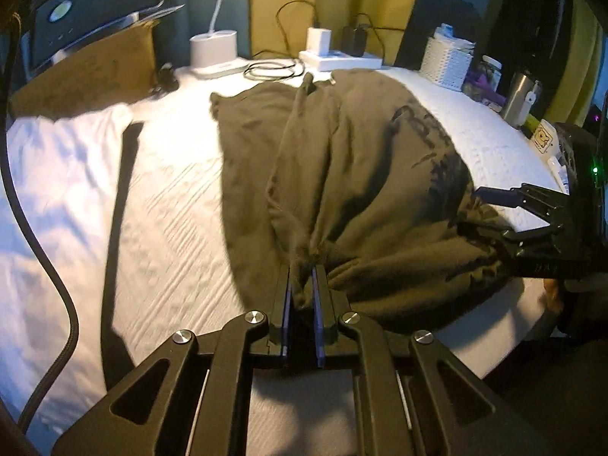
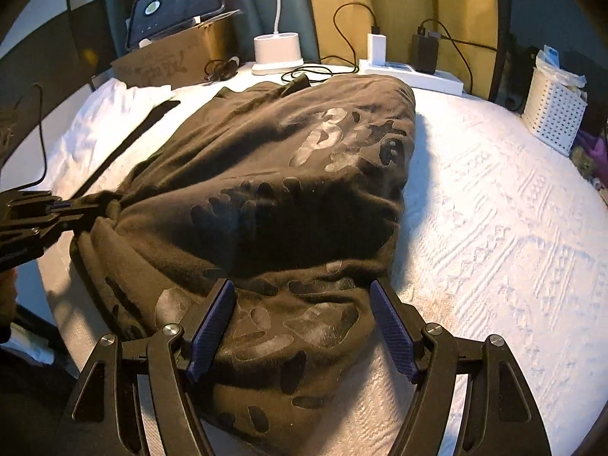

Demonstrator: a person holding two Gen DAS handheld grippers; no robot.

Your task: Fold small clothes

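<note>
At the bed's [image 2: 494,197] near edge, the left gripper [image 1: 302,279] has its jaws clamped on a bunched fold of the shirt [image 2: 273,174], and the right gripper [image 2: 300,323] has its jaws spread wide, one either side of the shirt's near hem without pressing it. The olive, dark-printed shirt lies crumpled along the middle of the white bed, reaching toward the far edge. Along that edge stand a box [image 2: 171,57], a lamp base [image 2: 276,51], chargers [image 2: 399,53] and, toward the right corner, a white basket [image 2: 553,114].
</note>
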